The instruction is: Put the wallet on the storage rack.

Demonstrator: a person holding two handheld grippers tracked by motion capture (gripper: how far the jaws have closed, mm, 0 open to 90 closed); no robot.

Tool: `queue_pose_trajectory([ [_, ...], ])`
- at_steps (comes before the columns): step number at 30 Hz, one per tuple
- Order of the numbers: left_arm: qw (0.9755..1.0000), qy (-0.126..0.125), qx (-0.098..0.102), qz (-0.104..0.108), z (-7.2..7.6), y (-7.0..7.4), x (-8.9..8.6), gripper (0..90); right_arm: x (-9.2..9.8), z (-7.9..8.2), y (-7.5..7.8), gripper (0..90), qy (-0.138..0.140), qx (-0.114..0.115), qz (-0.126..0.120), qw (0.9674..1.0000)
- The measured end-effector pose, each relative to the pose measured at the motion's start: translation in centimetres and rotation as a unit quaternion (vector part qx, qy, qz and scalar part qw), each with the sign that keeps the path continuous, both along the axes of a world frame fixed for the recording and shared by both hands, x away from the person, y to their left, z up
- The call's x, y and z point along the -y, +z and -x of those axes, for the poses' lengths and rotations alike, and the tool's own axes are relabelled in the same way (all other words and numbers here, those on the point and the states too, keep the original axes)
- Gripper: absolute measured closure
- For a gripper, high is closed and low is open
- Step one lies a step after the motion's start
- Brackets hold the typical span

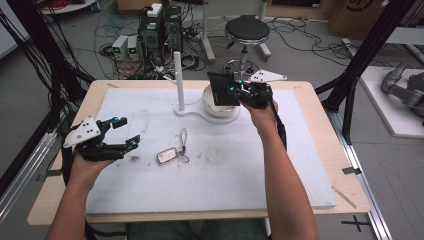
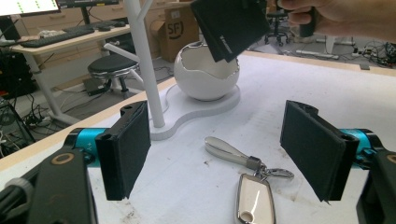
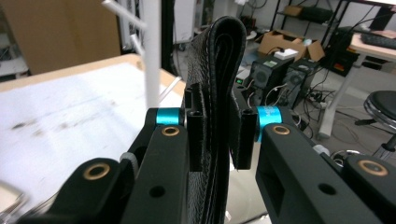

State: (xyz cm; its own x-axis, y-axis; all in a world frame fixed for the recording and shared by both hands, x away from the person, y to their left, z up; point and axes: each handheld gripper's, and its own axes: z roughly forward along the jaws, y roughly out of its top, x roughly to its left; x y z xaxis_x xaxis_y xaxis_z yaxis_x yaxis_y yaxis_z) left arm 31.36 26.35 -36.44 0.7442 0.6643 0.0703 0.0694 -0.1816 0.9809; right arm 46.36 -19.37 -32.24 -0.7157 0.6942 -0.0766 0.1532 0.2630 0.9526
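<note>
My right gripper (image 1: 234, 90) is shut on a black leather wallet (image 1: 223, 89), holding it over the white bowl (image 1: 220, 107) of a white stand. In the right gripper view the folded wallet (image 3: 219, 84) stands on edge, pinched between both pads. The left gripper view shows the wallet (image 2: 231, 25) hanging just above the bowl (image 2: 205, 77). My left gripper (image 1: 125, 132) is open at the left of the mat, with nothing between its pads (image 2: 128, 147). A silver key fob with a strap and ring (image 1: 172, 152) lies on the mat just ahead of it, also the key fob (image 2: 254, 196).
The white stand's upright pole (image 1: 179, 82) with short pegs rises left of the bowl, on a shared flat base. A white foam mat (image 1: 150, 185) covers the wooden table (image 1: 65, 200). Behind the table are a black stool (image 1: 246, 32), computers and cables.
</note>
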Motion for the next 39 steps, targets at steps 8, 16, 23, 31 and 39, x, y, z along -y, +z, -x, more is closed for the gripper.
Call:
queue_pose_trajectory([
  [8, 1.0, 0.003, -0.006, 0.002, -0.2, -0.5, -0.3, 24.4, -0.5, -2.9, -2.2, 80.5, -0.009, -0.015, -0.004, 0.9998],
  [16, 1.0, -0.003, -0.008, 0.0, -0.2, -0.7, -0.1, 24.5, -1.3, -4.1, -3.9, 80.5, -0.018, -0.012, -0.011, 0.9997],
  [23, 1.0, -0.004, -0.005, 0.0, -0.2, -0.7, 0.2, 23.4, -1.2, -4.3, -4.7, 79.2, -0.022, -0.007, -0.01, 0.9997],
  [31, 1.0, -0.006, 0.0, 0.0, -0.1, -0.6, 0.2, 23.3, -1.4, -4.0, -4.5, 65.5, -0.025, -0.012, 0.049, 0.9984],
  [39, 1.0, -0.007, -0.001, -0.003, -0.1, -0.6, 0.4, 23.3, -1.7, -3.5, -3.1, 72.4, -0.043, 0.016, 0.031, 0.9985],
])
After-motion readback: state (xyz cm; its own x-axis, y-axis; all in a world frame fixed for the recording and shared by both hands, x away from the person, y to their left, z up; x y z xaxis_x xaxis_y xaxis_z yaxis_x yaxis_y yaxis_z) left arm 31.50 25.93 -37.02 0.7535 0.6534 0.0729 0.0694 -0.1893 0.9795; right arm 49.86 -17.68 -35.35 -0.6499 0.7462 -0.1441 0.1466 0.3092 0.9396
